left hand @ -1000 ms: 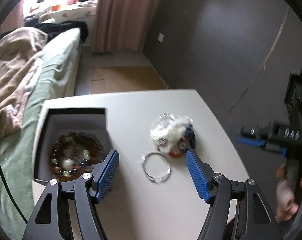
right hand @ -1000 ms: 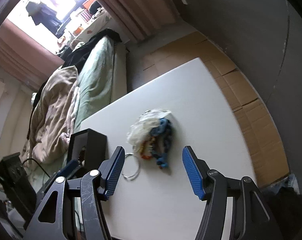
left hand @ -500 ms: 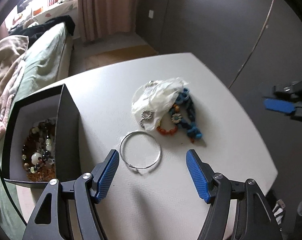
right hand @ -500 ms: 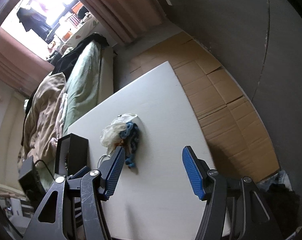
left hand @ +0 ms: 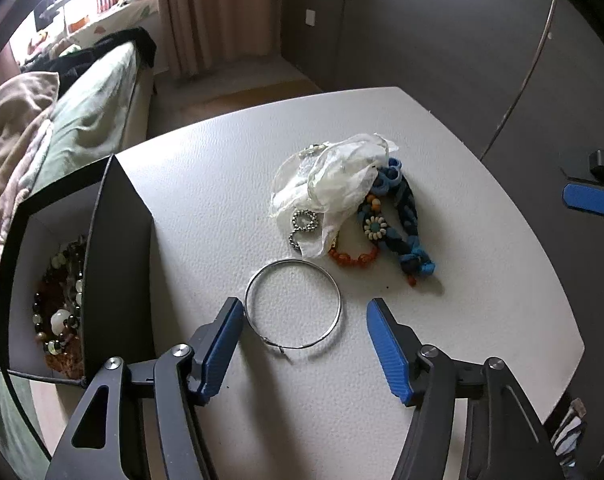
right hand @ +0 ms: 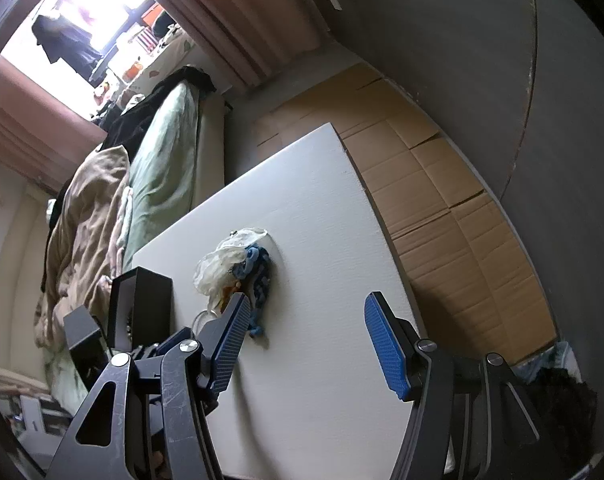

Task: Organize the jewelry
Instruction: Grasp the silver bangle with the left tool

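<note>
Left wrist view: the left gripper [left hand: 304, 330] points steeply down at the white desk [left hand: 482, 320], its blue-padded jaws apart and just now narrowing, with the silver bangle [left hand: 293, 304] lying flat on the desk between them. The left pad is just beside the bangle's rim; whether it touches cannot be told. The right pad is clear of it. Beyond the bangle, toward the far edge, lies a heap of jewelry: a crumpled translucent white bag [left hand: 334, 184], a small beaded ring [left hand: 303, 221] at its near side, an orange bead bracelet [left hand: 352, 257], and a blue braided bracelet [left hand: 406, 220] with a flower-shaped bead. At the desk's left edge stands an open black box [left hand: 113, 248] holding beaded bracelets [left hand: 59, 304]. One blue pad of the right gripper [left hand: 592, 200] enters at the right margin, beyond the desk's right edge.

Right wrist view: the right gripper [right hand: 304, 346] hangs over the desk, jaws apart with only bare desk between them. Past its left finger lie the bag [right hand: 225, 260], the blue bracelet [right hand: 259, 276] and the black box [right hand: 145, 304]. Flattened cardboard [right hand: 442, 200] covers the floor beyond the desk's right edge; a bed [right hand: 161, 160] lies beyond the left edge.
</note>
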